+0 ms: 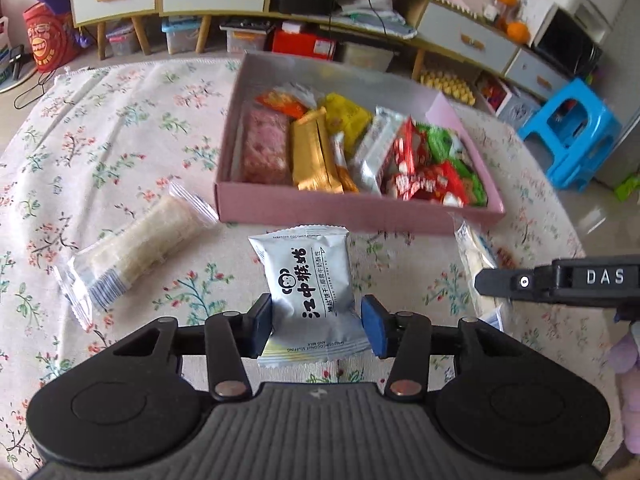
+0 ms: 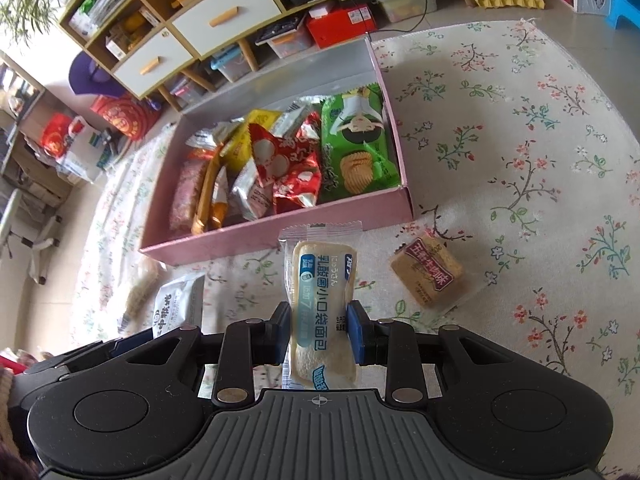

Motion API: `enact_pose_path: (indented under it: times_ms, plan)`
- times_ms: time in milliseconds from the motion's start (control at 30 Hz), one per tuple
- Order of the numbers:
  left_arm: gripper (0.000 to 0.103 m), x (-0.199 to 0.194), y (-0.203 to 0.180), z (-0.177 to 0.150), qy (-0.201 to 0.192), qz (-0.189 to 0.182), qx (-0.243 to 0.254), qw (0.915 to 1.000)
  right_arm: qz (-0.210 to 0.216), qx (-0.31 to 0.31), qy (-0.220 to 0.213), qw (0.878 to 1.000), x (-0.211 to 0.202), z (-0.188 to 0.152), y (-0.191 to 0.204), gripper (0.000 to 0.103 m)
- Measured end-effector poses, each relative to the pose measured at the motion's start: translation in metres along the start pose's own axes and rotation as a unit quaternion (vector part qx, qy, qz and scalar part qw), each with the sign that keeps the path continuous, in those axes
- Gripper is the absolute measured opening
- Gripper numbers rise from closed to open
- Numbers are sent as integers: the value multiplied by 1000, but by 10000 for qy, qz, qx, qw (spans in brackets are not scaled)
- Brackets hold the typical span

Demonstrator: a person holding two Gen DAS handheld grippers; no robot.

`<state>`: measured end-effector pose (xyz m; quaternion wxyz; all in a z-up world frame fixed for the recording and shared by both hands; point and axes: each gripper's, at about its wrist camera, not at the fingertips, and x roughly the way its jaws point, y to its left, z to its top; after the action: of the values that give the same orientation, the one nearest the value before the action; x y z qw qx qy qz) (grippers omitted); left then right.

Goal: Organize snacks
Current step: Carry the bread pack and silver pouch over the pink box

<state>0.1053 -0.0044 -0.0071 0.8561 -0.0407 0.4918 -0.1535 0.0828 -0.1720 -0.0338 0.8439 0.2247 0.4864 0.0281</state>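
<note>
Gripping one snack apiece, both tools are hovering just short of the pink box (image 1: pixel 352 210), which is sitting toward the far edge of the counter (image 1: pixel 120 128) with its near wall facing them. The left tool (image 1: pixel 318 326) is pinching the grey biscuit packet (image 1: pixel 310 280) by its lower sides, jaws narrowed onto it, so the packet is standing upright and free to drop in. The right tool (image 2: pixel 319 336) is clamping the clear-wrapped bread pouch (image 2: pixel 322 292) the same way, mid-body. Inside the box, wrappers are crowding the right half; the open room seems to be lying along the far wall and left corner. Two snacks are waiting on the cloth: a pale rice roll (image 1: pixel 136 248) toward the left edge and a brown biscuit square (image 2: pixel 430 276) near the box's right corner.
</note>
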Motion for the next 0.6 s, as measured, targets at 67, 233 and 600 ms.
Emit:
enact_pose_path:
  times_ms: [67,233,600]
  plan:
    - [44,-5,3,2,-71,-60,-85,9999,102,13,-54,9999,-5,1,2,28]
    - [44,-15,9,12,-285,-171,-254,9991,377,223,-263,9987,-20,8,3,28]
    - [44,-3,13,46,-869,-363,-358,9949,410,753,-618,9944,-21,40,-10,28]
